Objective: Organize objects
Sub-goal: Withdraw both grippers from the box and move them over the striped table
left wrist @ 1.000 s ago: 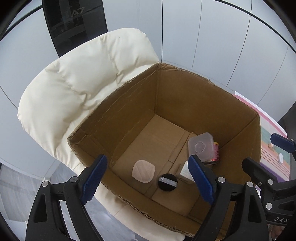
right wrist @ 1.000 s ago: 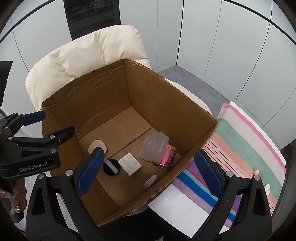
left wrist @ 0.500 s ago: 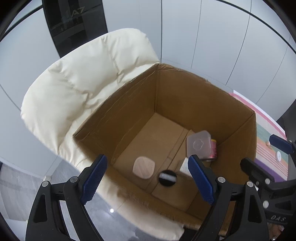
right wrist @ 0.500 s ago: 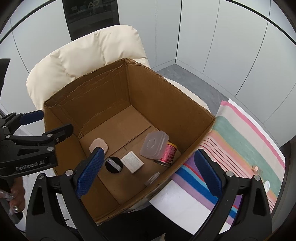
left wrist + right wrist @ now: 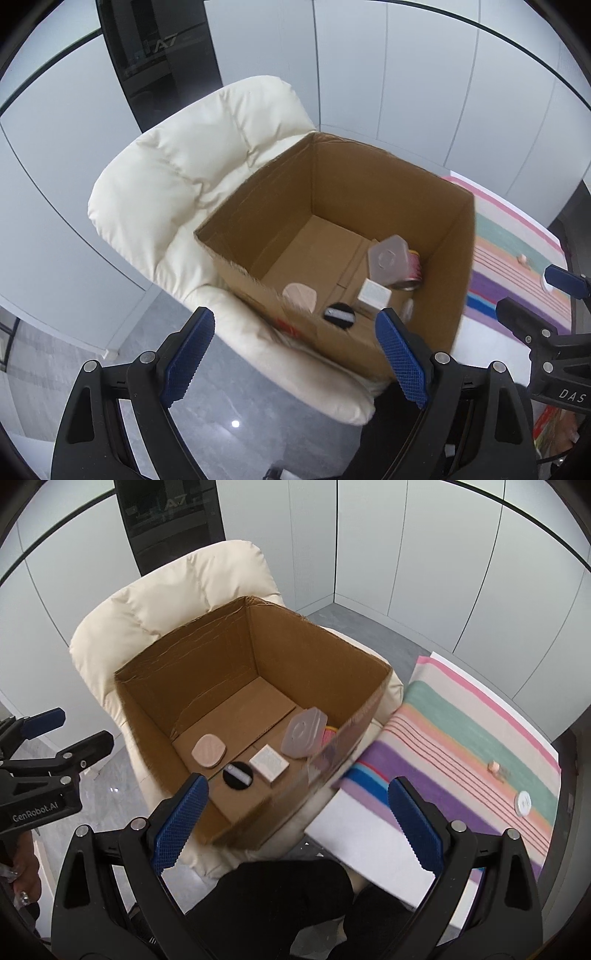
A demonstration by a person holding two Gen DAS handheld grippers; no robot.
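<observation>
Cardboard box [image 5: 192,686] is our landmark, sitting on the cream chair [image 5: 173,184]. Inside it on the floor we see a pink pad [image 5: 208,749], a black disc [image 5: 237,774], a small white block [image 5: 268,763], and a clear lidded tub [image 5: 303,732] leaning over a pink can [image 5: 413,271] against the box's right wall. So part of the sorting looks done.

Our left gripper [image 5: 295,360] hangs over the box's near edge, jaws wide apart, nothing between them. Our right gripper [image 5: 295,821] sits over the box's near right corner, jaws likewise spread and empty.

To the right of the box lies the striped cloth [image 5: 443,746], and on it, well apart from the box, a small pinkish piece [image 5: 494,766] and a white round cap [image 5: 523,802] remain. We judge we're between drops, heading for another pickup. Next move calls for swinging the right gripper over the cloth, lowering around one of those small pieces, and closing gently; they're tiny and flat, so alignment matters.
</observation>
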